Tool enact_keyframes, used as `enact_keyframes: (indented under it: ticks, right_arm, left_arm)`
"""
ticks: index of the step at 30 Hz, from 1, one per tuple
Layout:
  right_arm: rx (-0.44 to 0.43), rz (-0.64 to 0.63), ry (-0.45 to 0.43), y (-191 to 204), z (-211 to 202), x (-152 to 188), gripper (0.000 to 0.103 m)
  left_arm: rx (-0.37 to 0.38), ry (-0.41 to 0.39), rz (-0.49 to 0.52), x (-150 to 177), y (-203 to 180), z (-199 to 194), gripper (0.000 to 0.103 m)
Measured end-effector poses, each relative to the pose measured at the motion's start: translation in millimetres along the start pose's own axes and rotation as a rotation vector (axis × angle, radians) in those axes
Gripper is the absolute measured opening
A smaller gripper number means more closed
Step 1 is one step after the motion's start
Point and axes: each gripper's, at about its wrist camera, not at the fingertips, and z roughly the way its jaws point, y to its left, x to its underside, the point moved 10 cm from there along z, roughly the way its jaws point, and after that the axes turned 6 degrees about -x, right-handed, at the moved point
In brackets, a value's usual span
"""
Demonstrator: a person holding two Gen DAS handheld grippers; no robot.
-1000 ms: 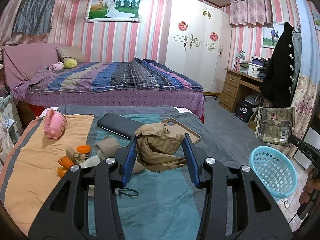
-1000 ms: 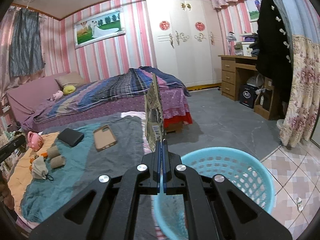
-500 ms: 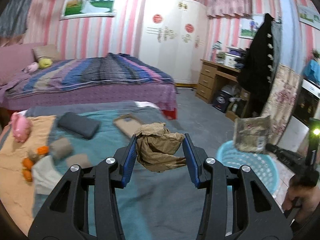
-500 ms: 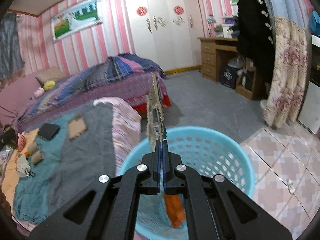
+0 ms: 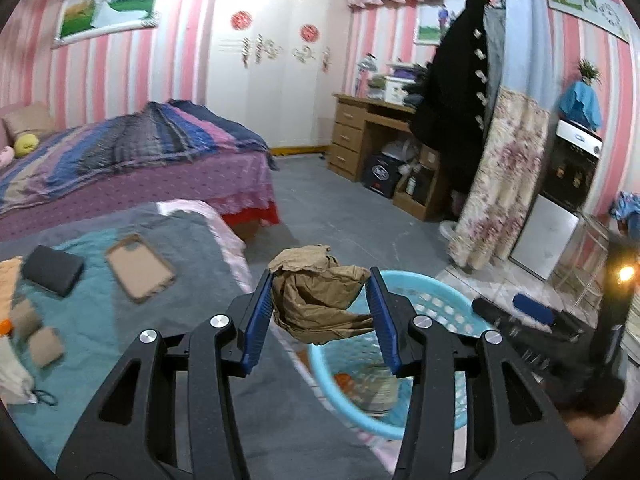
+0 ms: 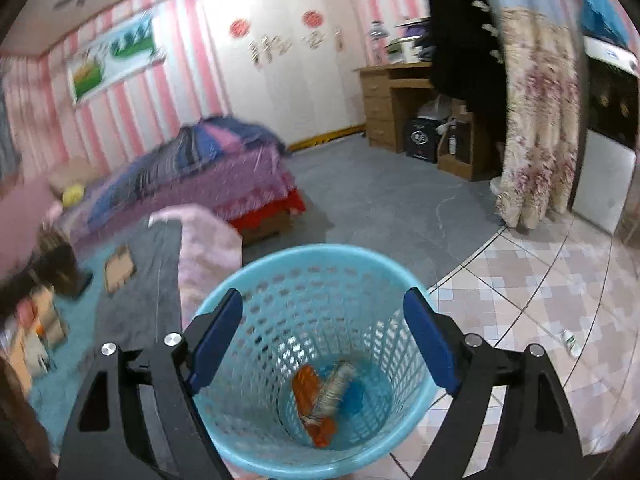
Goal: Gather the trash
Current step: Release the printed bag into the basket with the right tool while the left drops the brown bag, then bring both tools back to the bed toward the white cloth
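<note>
On the far left of the left wrist view, the bed [image 5: 132, 320] in front carries a teal and grey cover with a dark pouch [image 5: 52, 270] and, just right of it, a tan phone case [image 5: 140, 267] lying flat; two small cardboard tubes [image 5: 34, 330] sit near the left edge. Behind stands a second bed [image 5: 132, 160] under a striped blanket.

In the middle, the left gripper [image 5: 320, 308] clamps a crumpled brown paper bag [image 5: 316, 296] between its blue pads, one pad pressed on each side of it. The bag hangs at the bed's right edge, over the near rim of the light blue laundry-style basket [image 5: 440, 300] that stands on the floor beside the bed.

To the right, the right gripper [image 6: 322, 340] hangs above the basket [image 6: 248, 276] with its jaws spread wide and nothing between them; they have just been opening. Down at the basket's bottom lie an orange wrapper [image 6: 310, 396] and a flattened printed packet [image 6: 336, 384] (touching each other, the packet across the wrapper). A small bottle [image 6: 570, 343] lies on the tiled floor [image 6: 540, 292] further right.
</note>
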Motion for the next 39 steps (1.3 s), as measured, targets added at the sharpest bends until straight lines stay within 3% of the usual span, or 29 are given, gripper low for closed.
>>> enact_keyframes:
  ticks: [3,5,10,12,16,20,25,31,35,39]
  right_arm:
    - [0.009,0.064,-0.037,-18.9,-6.9,-6.8,0.082]
    - [0.020,0.093,-0.051,-29.3,-8.8,-8.4,0.082]
    - [-0.007,0.099,-0.052,-27.9,-6.5,-9.4,0.082]
    - [-0.025,0.091,-0.055,-24.8,-8.1,-9.3,0.082]
    - [-0.084,0.037,-0.047,-0.7,-3.5,-9.0,0.082]
    - [-0.164,-0.036,-0.041,50.5,-1.9,-11.1,0.082]
    - [-0.279,-0.123,-0.070,130.9,-15.4,-16.8,0.082]
    - [-0.478,-0.233,-0.075,264.2,-32.7,-2.0,0.085]
    - [-0.551,-0.293,-0.002,339.6,-20.7,29.2,0.085]
    - [-0.640,-0.381,0.099,428.2,-5.6,78.8,0.087]
  left_arm:
    - [0.052,0.069,0.000,11.2,-23.9,20.8,0.057]
    - [0.038,0.067,0.001,11.7,-27.0,25.7,0.082]
    - [-0.049,0.029,0.022,7.8,-3.8,13.8,0.083]
    - [-0.116,0.009,0.011,4.3,26.2,1.1,0.083]
    - [-0.327,-0.034,-0.033,8.6,123.1,-41.1,0.087]
    - [-0.485,-0.032,-0.068,21.6,210.3,-78.4,0.088]
    - [-0.625,-0.001,-0.177,54.1,320.2,-121.5,0.089]
    - [-0.802,0.036,-0.293,86.1,429.4,-168.2,0.089]
    - [-0.791,0.028,-0.337,96.5,468.5,-191.7,0.091]
    - [-0.854,0.030,-0.384,119.8,498.4,-206.8,0.093]
